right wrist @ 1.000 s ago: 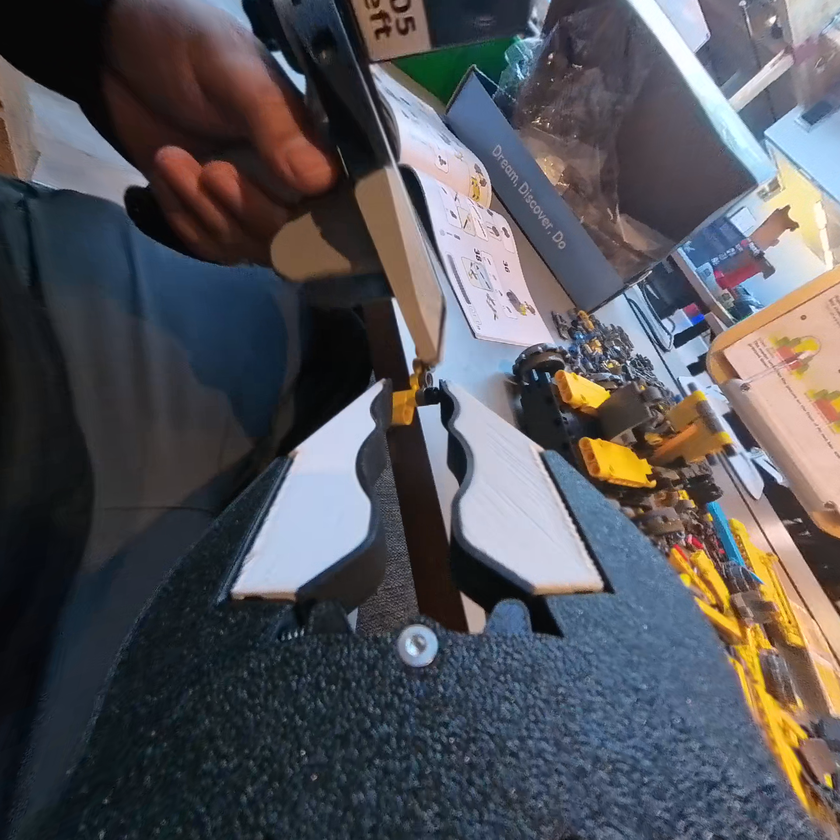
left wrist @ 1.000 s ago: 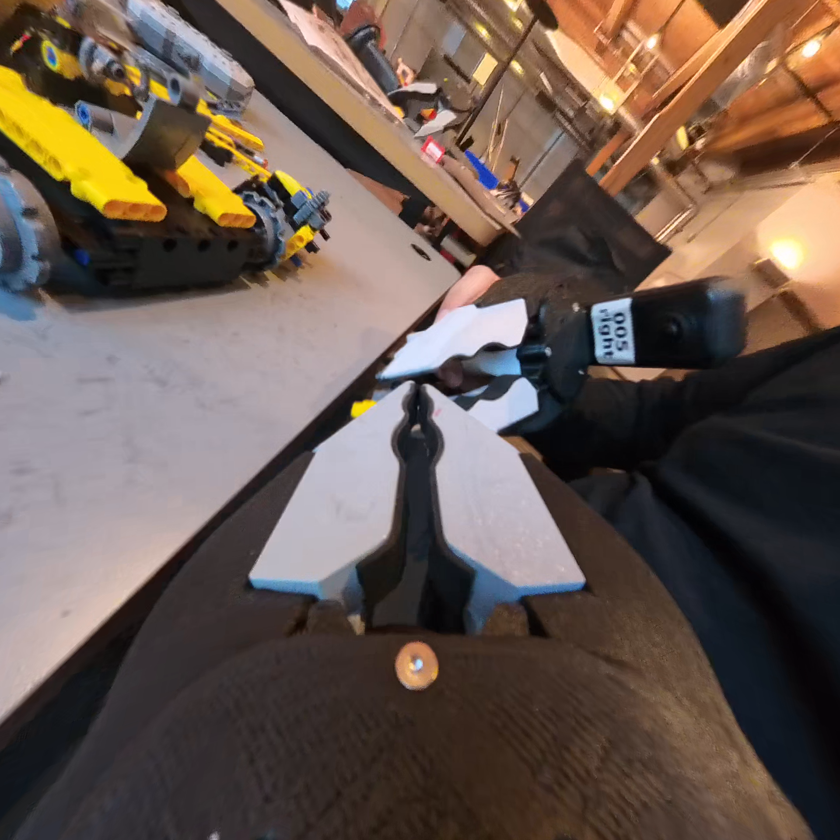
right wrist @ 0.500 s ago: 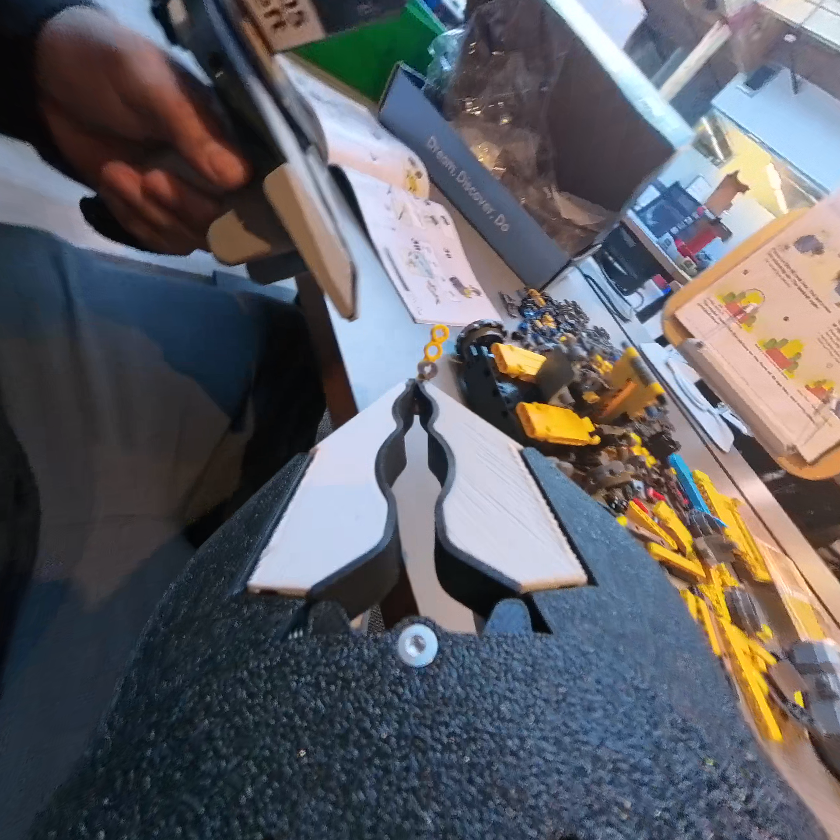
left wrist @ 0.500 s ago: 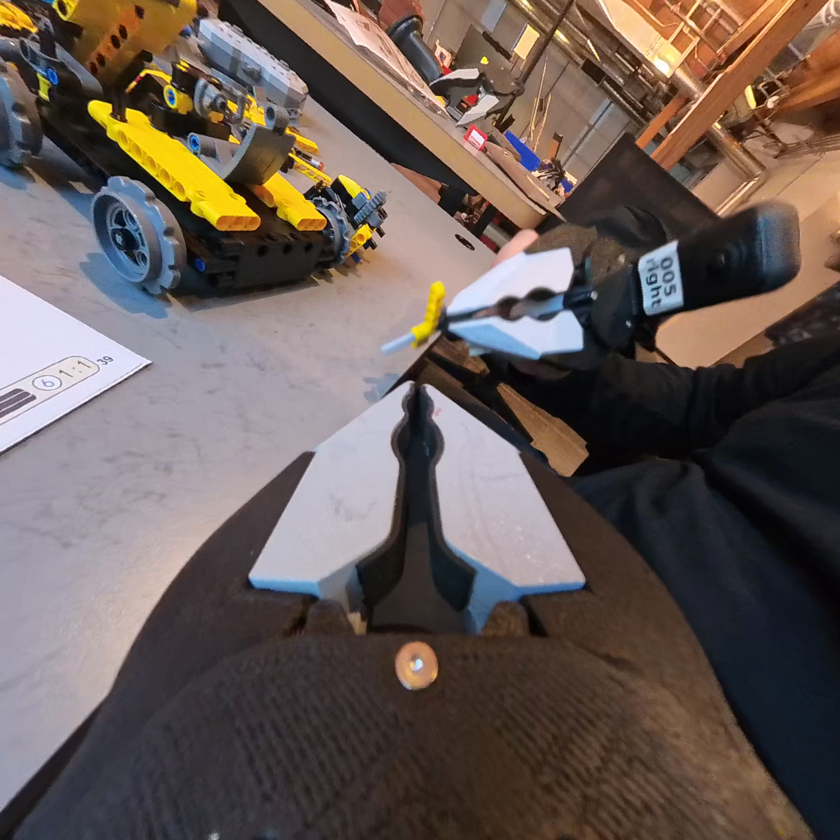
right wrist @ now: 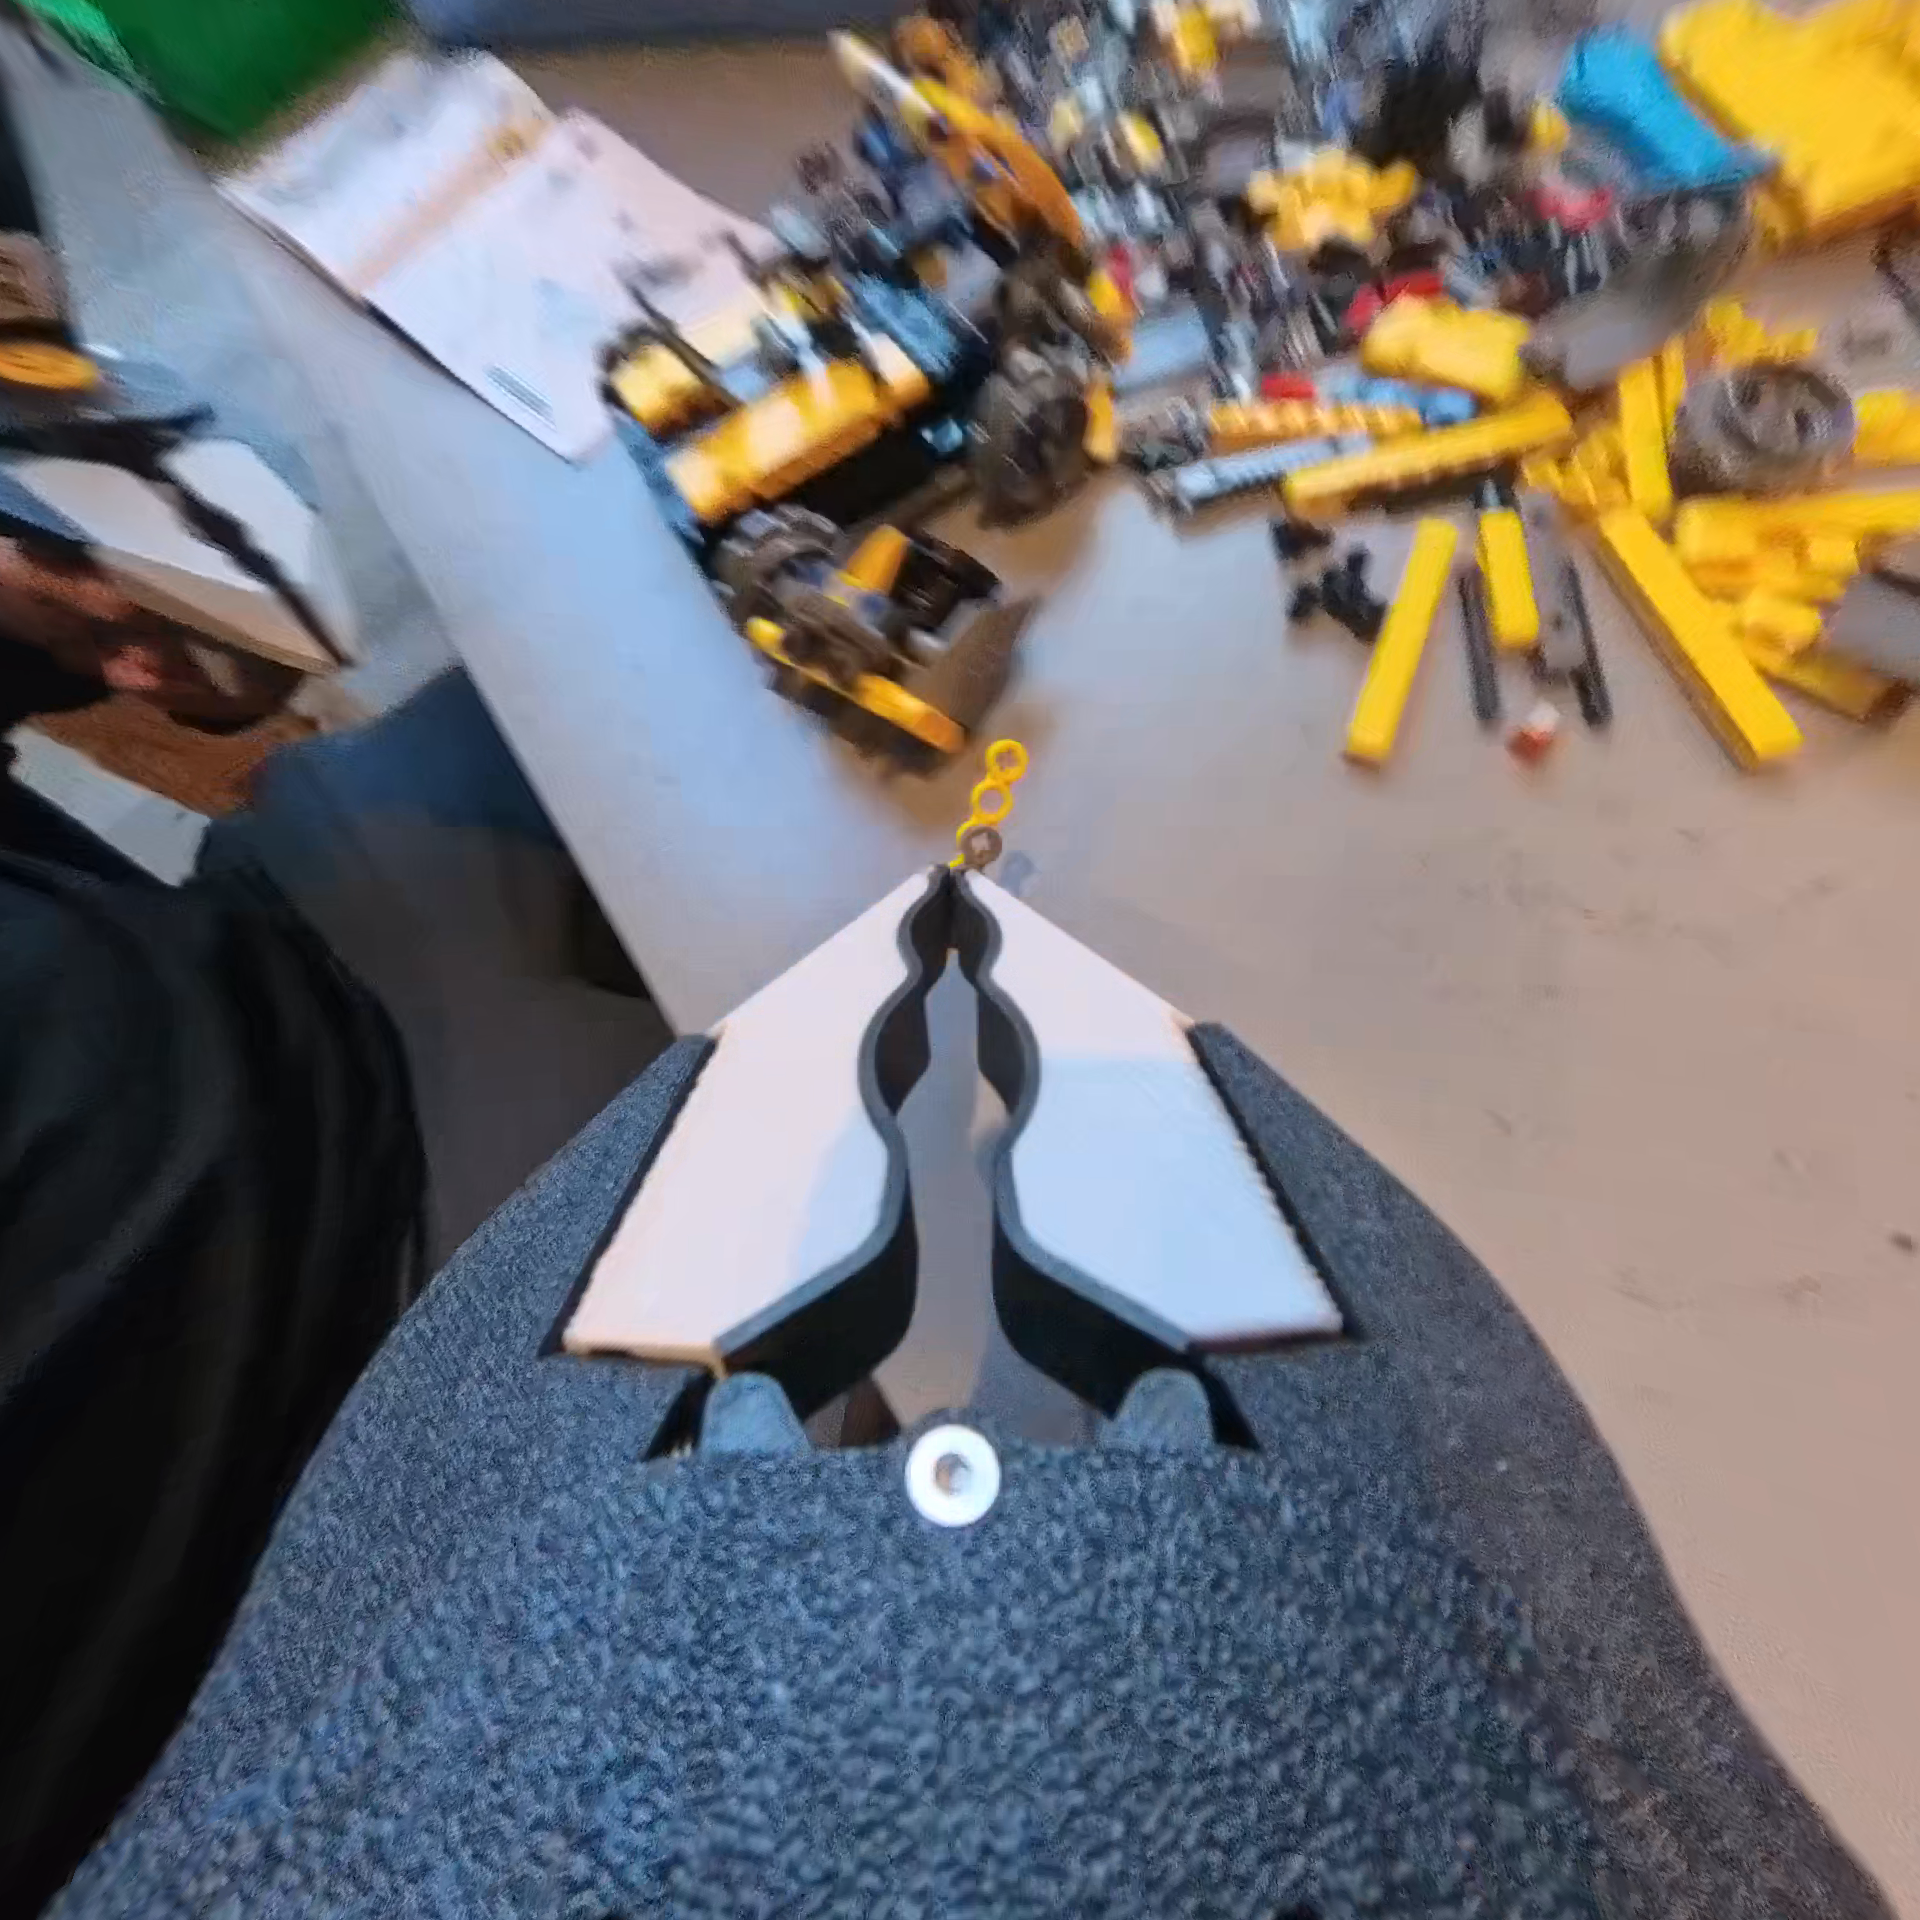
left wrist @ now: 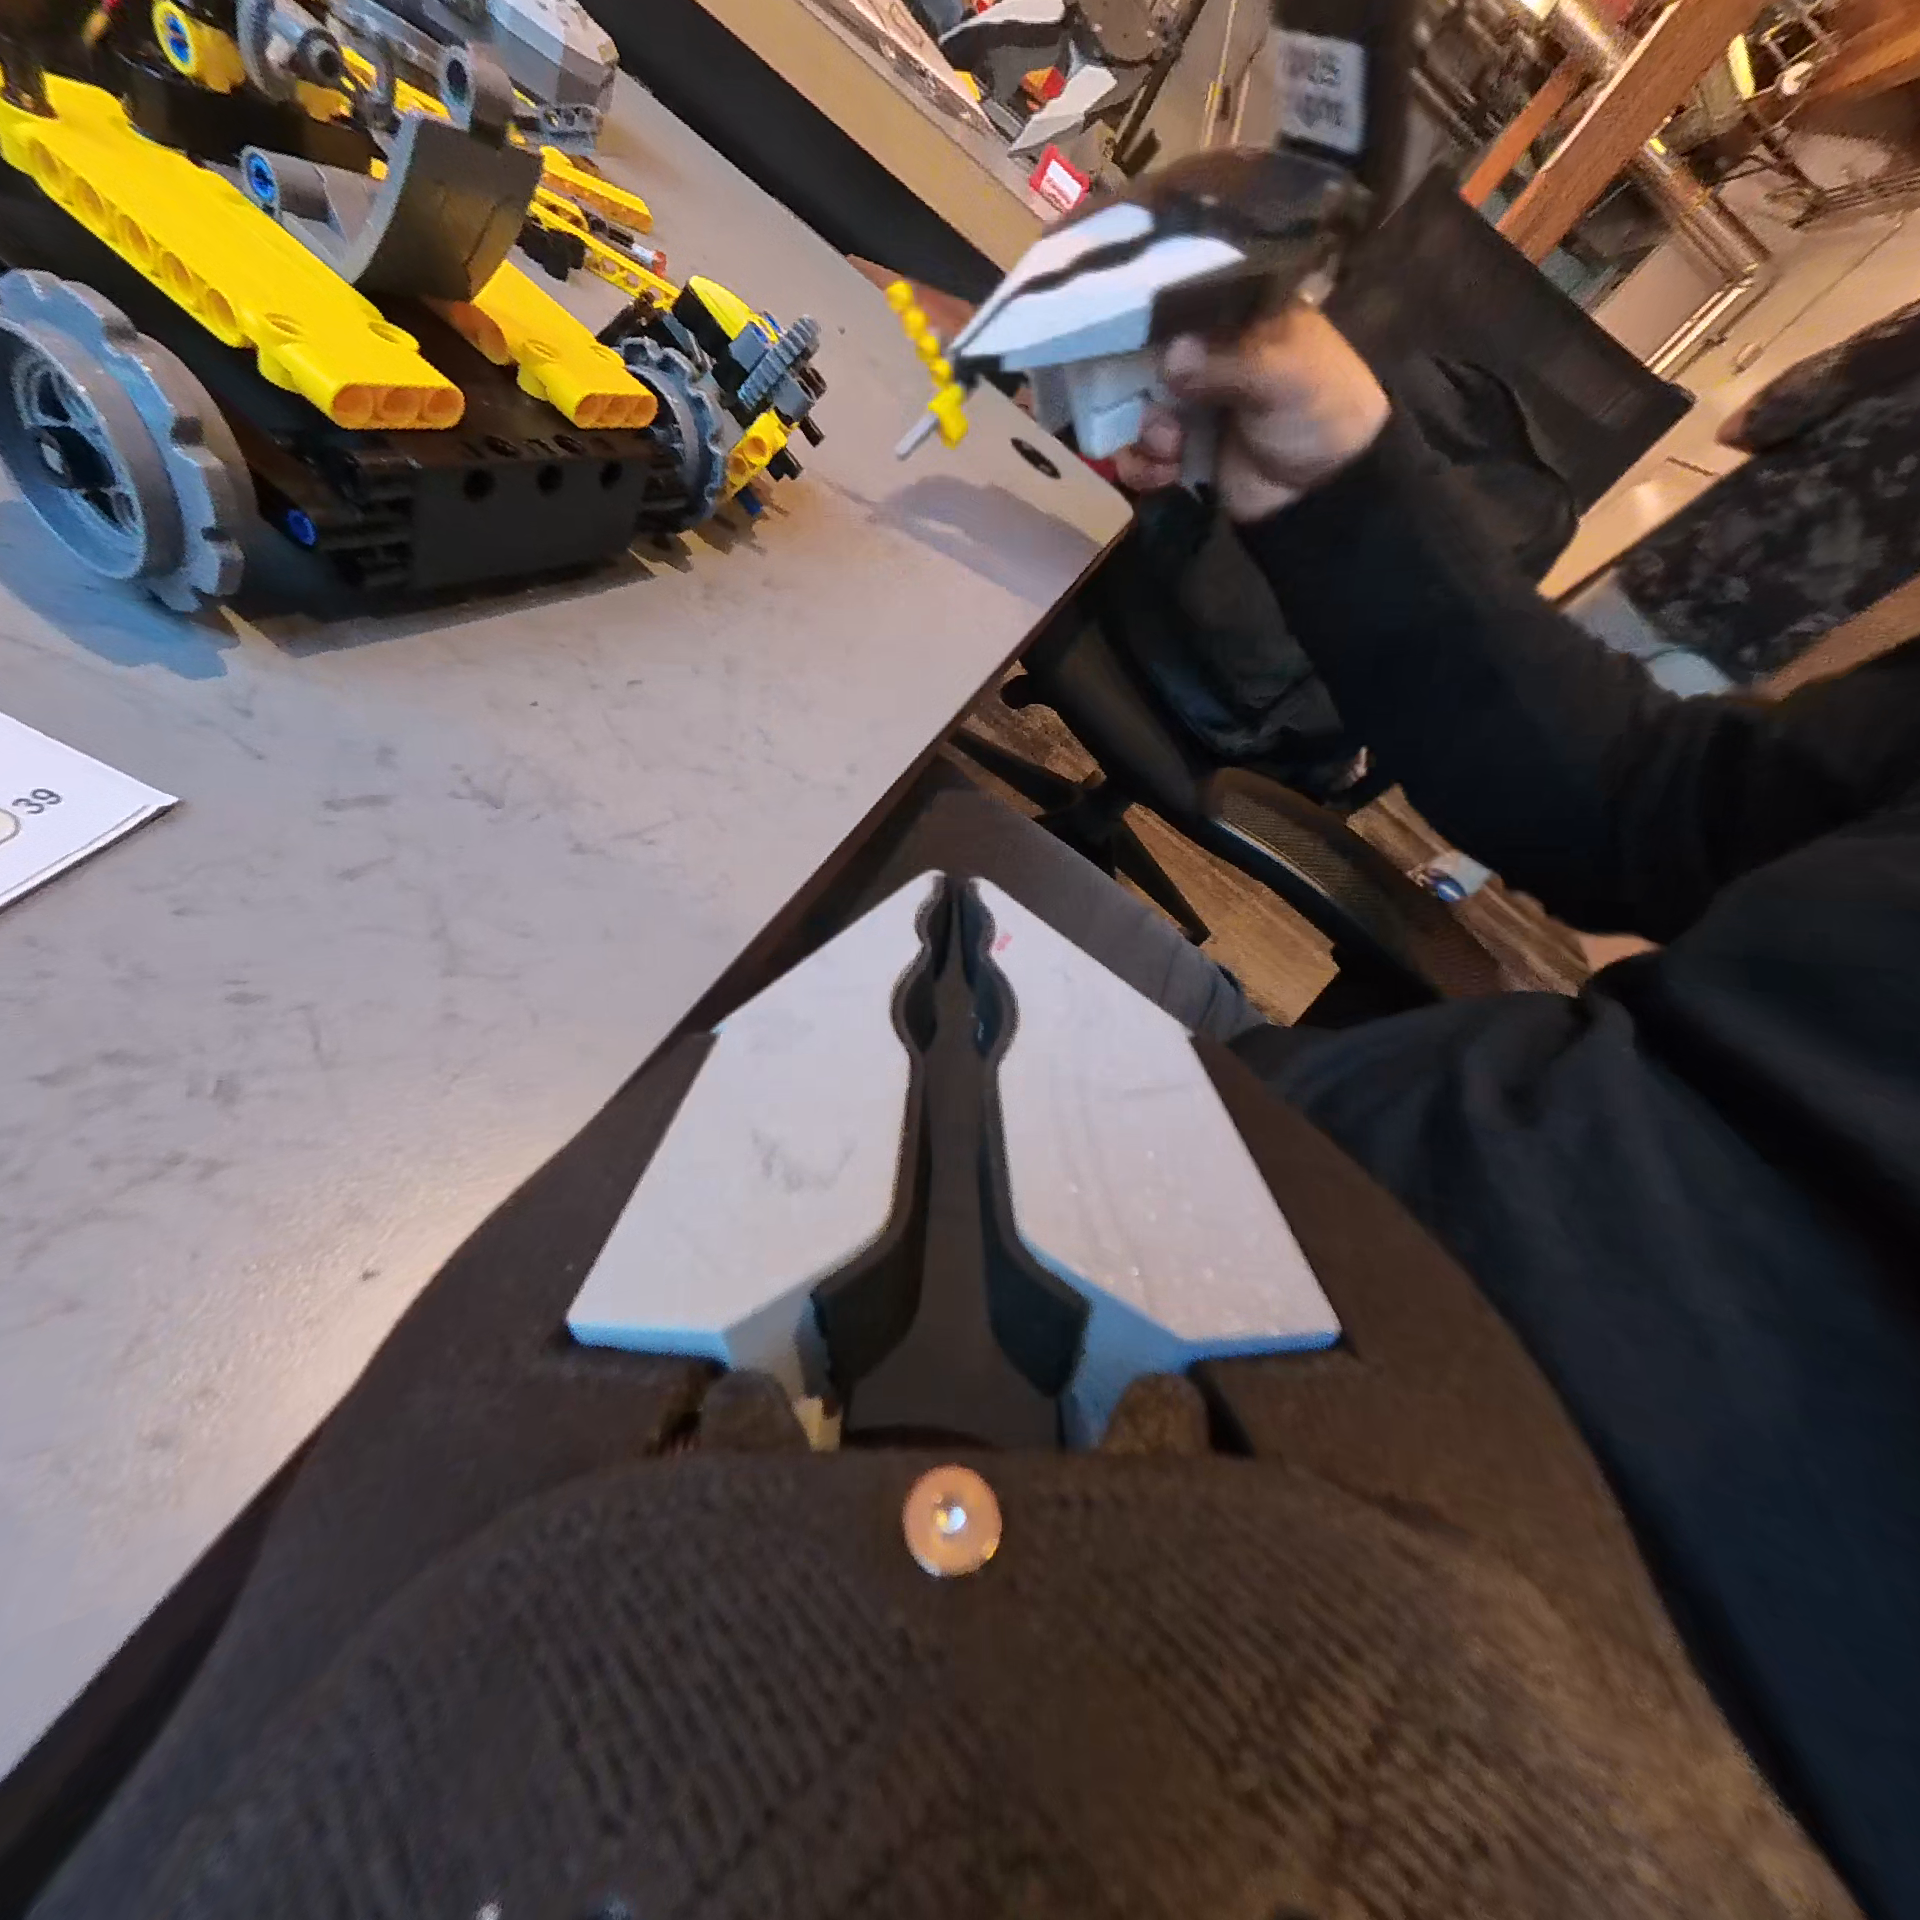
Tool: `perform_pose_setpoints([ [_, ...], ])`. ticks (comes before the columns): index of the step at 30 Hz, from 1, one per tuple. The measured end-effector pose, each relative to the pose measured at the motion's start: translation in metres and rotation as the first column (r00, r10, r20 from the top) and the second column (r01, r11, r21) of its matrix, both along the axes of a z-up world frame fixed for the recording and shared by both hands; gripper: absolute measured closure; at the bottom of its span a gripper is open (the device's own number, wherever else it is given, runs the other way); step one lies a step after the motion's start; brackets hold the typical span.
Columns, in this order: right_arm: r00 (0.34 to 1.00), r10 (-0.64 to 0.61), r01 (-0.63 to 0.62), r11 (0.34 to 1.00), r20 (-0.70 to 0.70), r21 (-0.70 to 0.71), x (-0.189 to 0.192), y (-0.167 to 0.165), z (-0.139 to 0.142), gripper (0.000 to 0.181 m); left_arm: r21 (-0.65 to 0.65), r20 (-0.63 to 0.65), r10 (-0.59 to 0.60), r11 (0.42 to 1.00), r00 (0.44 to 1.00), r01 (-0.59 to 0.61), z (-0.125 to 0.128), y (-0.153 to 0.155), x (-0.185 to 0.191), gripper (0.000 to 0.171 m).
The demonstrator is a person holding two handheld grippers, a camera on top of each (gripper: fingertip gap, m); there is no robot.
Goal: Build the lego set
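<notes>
My right gripper point(right wrist: 951, 883) is shut on a small yellow beam piece with holes point(right wrist: 992, 795) that sticks out past its tips, above the grey table. The left wrist view shows the same right gripper point(left wrist: 961, 364) in the air over the table's corner, with the yellow piece point(left wrist: 930, 358) and a grey pin at its tip. My left gripper point(left wrist: 954, 894) is shut and empty, off the table's near edge over a person's lap. A yellow and black brick-built vehicle point(left wrist: 312, 343) stands on the table, a short way left of the held piece.
Several loose yellow beams and black parts point(right wrist: 1558, 468) lie spread across the table point(right wrist: 1351, 1039). An open instruction booklet point(right wrist: 499, 260) lies at the back left; its corner point(left wrist: 62, 810) shows near my left gripper. A chair point(left wrist: 1299, 852) stands beyond the table edge point(left wrist: 883, 769). There is about 25 cm between the tips of the two grippers.
My right gripper, open around the piece a second ago, has shut on it, lifted it away from my left gripper and swung it over the table. My left gripper stayed shut.
</notes>
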State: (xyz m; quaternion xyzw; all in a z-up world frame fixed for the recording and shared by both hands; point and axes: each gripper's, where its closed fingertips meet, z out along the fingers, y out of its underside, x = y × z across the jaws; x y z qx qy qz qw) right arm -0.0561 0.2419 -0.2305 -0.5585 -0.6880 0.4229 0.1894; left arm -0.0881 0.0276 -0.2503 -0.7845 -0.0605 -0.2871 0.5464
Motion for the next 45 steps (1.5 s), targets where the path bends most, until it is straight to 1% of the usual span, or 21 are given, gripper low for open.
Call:
perform_pose_setpoints([
  [1, 0.998, -0.002, 0.002, 1.000, 0.056, 0.000, -0.002, 0.012, -0.008, 0.181, -0.003, -0.001, -0.009, 1.000, 1.000, 0.009, 0.000, 0.001, 0.002, 0.171],
  [3, 0.987, 0.033, -0.034, 0.999, 0.156, -0.001, -0.006, 0.023, -0.022, 0.181, -0.013, -0.023, -0.023, 1.000, 0.999, 0.023, -0.003, 0.001, 0.007, 0.171],
  [4, 0.979, 0.044, -0.047, 0.999, 0.198, 0.011, -0.009, 0.028, -0.029, 0.176, -0.021, -0.041, -0.027, 0.999, 0.999, 0.026, -0.005, 0.001, 0.008, 0.171],
  [5, 0.972, 0.044, -0.052, 0.998, 0.233, 0.030, -0.013, 0.033, -0.034, 0.166, -0.028, -0.062, -0.028, 0.999, 0.998, 0.027, -0.007, 0.000, 0.009, 0.171],
  [6, 0.965, 0.042, -0.057, 0.997, 0.258, 0.052, -0.017, 0.038, -0.039, 0.161, -0.034, -0.081, -0.029, 0.999, 0.996, 0.026, -0.009, 0.000, 0.009, 0.171],
  [7, 0.961, 0.036, -0.059, 0.995, 0.275, 0.076, -0.019, 0.043, -0.042, 0.159, -0.039, -0.097, -0.028, 0.999, 0.995, 0.024, -0.010, 0.000, 0.008, 0.171],
  [10, 0.967, -0.015, -0.017, 0.992, 0.254, 0.123, -0.025, 0.054, -0.035, 0.156, -0.043, -0.109, -0.027, 0.999, 0.994, 0.022, -0.011, -0.001, 0.007, 0.171],
  [11, 0.974, -0.031, 0.003, 0.993, 0.226, 0.121, -0.026, 0.053, -0.029, 0.153, -0.040, -0.104, -0.027, 0.999, 0.994, 0.023, -0.011, -0.002, 0.007, 0.171],
  [13, 0.982, -0.039, 0.019, 0.994, 0.183, 0.107, -0.023, 0.041, -0.023, 0.141, -0.036, -0.095, -0.027, 0.999, 0.995, 0.024, -0.009, -0.002, 0.007, 0.171],
  [15, 0.983, -0.037, 0.012, 0.990, 0.180, 0.138, -0.018, 0.027, -0.028, 0.125, -0.034, -0.084, -0.031, 0.999, 0.996, 0.028, -0.008, -0.002, 0.007, 0.171],
  [17, 0.982, -0.055, 0.014, 0.975, 0.183, 0.220, -0.016, 0.022, -0.038, 0.117, -0.032, -0.070, -0.035, 0.999, 0.997, 0.033, -0.008, -0.002, 0.009, 0.171],
  [20, 0.984, -0.086, 0.033, 0.950, 0.158, 0.309, -0.019, 0.022, -0.046, 0.118, -0.037, -0.052, -0.030, 0.999, 0.998, 0.028, -0.008, -0.002, 0.013, 0.171],
  [23, 0.984, -0.087, 0.033, 0.945, 0.154, 0.326, -0.021, 0.027, -0.048, 0.120, -0.042, -0.060, -0.045, 0.998, 0.997, 0.042, -0.008, -0.002, 0.021, 0.170],
  [26, 0.979, -0.124, 0.059, 0.931, 0.162, 0.361, -0.020, 0.048, -0.047, 0.120, -0.068, -0.104, -0.094, 0.994, 0.990, 0.087, -0.015, -0.003, 0.033, 0.165],
  [28, 0.974, -0.163, 0.090, 0.917, 0.158, 0.388, -0.019, 0.064, -0.046, 0.122, -0.085, -0.139, -0.114, 0.991, 0.984, 0.103, -0.020, -0.003, 0.037, 0.165],
  [31, 0.962, -0.230, 0.159, 0.908, 0.145, 0.387, -0.017, 0.084, -0.045, 0.126, -0.094, -0.150, -0.138, 0.988, 0.979, 0.125, -0.022, -0.004, 0.042, 0.165],
  [34, 0.959, -0.271, 0.224, 0.906, 0.087, 0.359, -0.018, 0.088, -0.038, 0.127, -0.105, -0.149, -0.157, 0.984, 0.976, 0.142, -0.024, -0.006, 0.045, 0.162],
  [40, 0.942, -0.321, 0.336, 0.901, -0.100, 0.275, -0.033, 0.083, -0.016, 0.132, -0.126, -0.180, -0.159, 0.982, 0.971, 0.138, -0.028, -0.006, 0.042, 0.152],
  [42, 0.933, -0.328, 0.353, 0.912, -0.148, 0.209, -0.039, 0.079, -0.011, 0.134, -0.133, -0.196, -0.157, 0.982, 0.968, 0.132, -0.030, -0.007, 0.040, 0.148],
  [44, 0.930, -0.317, 0.343, 0.930, -0.184, 0.132, -0.044, 0.072, -0.006, 0.140, -0.134, -0.217, -0.147, 0.984, 0.965, 0.119, -0.031, -0.006, 0.038, 0.143],
  [45, 0.929, -0.312, 0.339, 0.933, -0.199, 0.119, -0.045, 0.071, -0.003, 0.141, -0.133, -0.227, -0.139, 0.985, 0.964, 0.111, -0.031, -0.005, 0.037, 0.140],
])
